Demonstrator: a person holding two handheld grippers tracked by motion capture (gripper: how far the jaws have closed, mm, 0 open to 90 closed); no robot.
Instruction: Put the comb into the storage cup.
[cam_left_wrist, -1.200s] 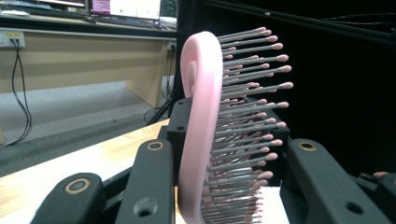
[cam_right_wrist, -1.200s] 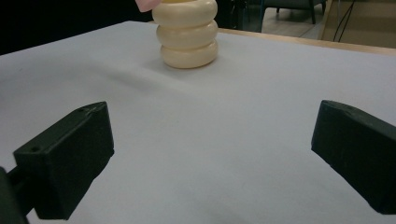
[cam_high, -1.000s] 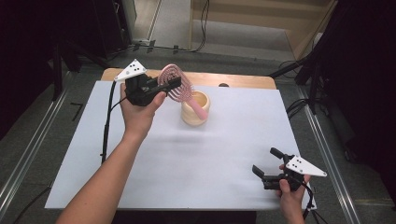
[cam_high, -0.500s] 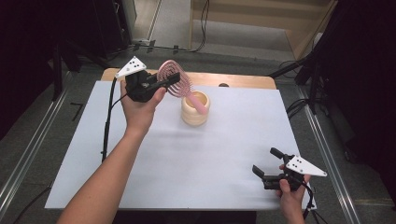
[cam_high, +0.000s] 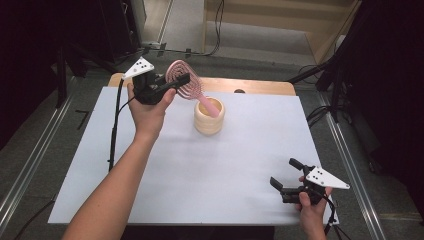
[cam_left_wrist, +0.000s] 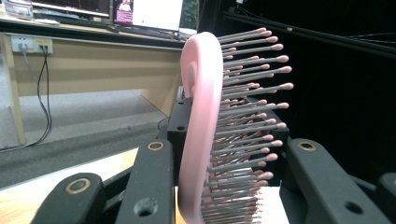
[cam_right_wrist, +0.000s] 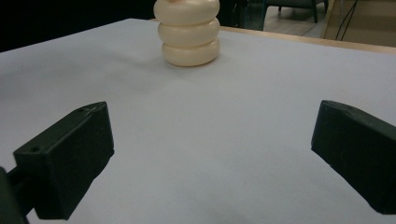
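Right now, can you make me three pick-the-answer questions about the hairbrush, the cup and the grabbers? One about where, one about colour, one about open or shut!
1. Where is the handle of the hairbrush?
A. flat on the table
B. down in the cream holder
C. under the right gripper

2. What colour is the hairbrush?
A. pink
B. green
C. blue

3. How is the right gripper?
A. shut on the holder
B. shut on the brush
C. open with nothing in it

Answers:
1. B, the high view shows the pink handle angling into the holder's mouth.
2. A, its frame is pink in the high view and the left gripper view, where the left gripper clamps its head.
3. C, the right gripper view shows its jaws wide apart above the white table.
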